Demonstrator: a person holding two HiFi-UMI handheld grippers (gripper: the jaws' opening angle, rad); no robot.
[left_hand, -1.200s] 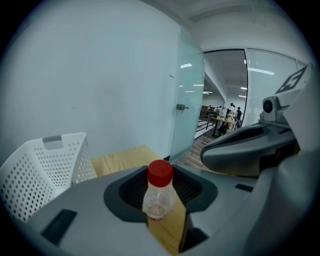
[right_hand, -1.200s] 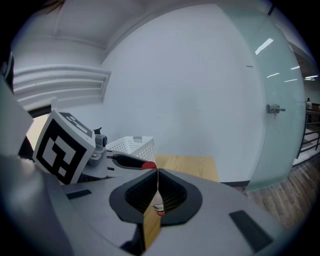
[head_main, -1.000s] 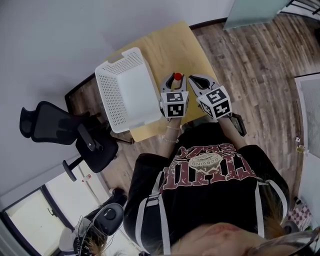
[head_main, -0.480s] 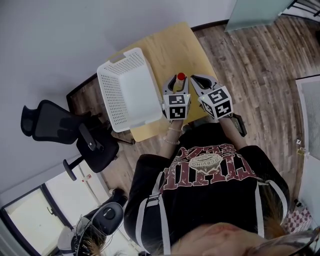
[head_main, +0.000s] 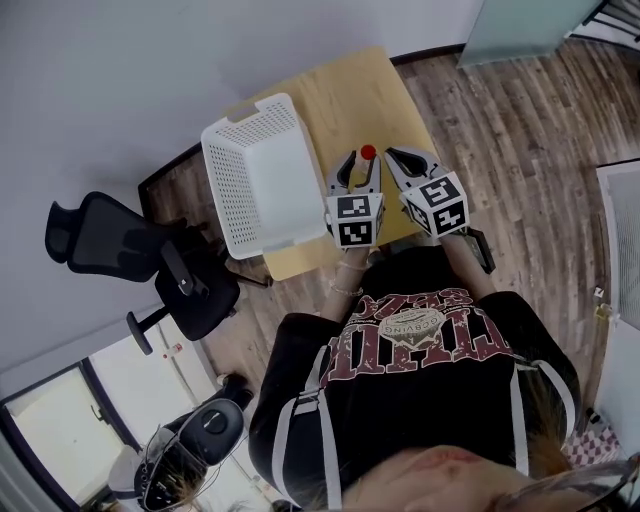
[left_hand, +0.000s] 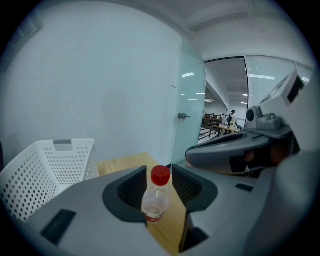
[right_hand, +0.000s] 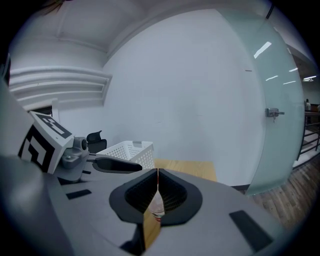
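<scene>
Head view: bottle (head_main: 368, 153) stands upright on the table (head_main: 350, 95) at the tips of the left gripper (head_main: 360, 168), with the right gripper (head_main: 397, 158) just beside it and the basket (head_main: 250, 108) further left. Left gripper view: jaws apart, and the bottle (left_hand: 156, 196) in the gap looks smaller than a second ago, so the gripper has backed off, nothing clamped. The bottle is clear with a red cap and red label, apparently empty. Right gripper view: jaws together on nothing, the bottle (right_hand: 157, 209) peeking out behind them.

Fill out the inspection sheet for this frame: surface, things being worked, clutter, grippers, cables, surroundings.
surface: small wooden table.
job's things: clear bottle with red cap, upright on the table.
clutter: white perforated basket on the table's left part.
grippers: left gripper jaws apart, bottle in line with the gap, no contact visible; right gripper jaws together, holding nothing.
cables: nothing seen.
surroundings: black office chair, wood floor, frosted glass door.
</scene>
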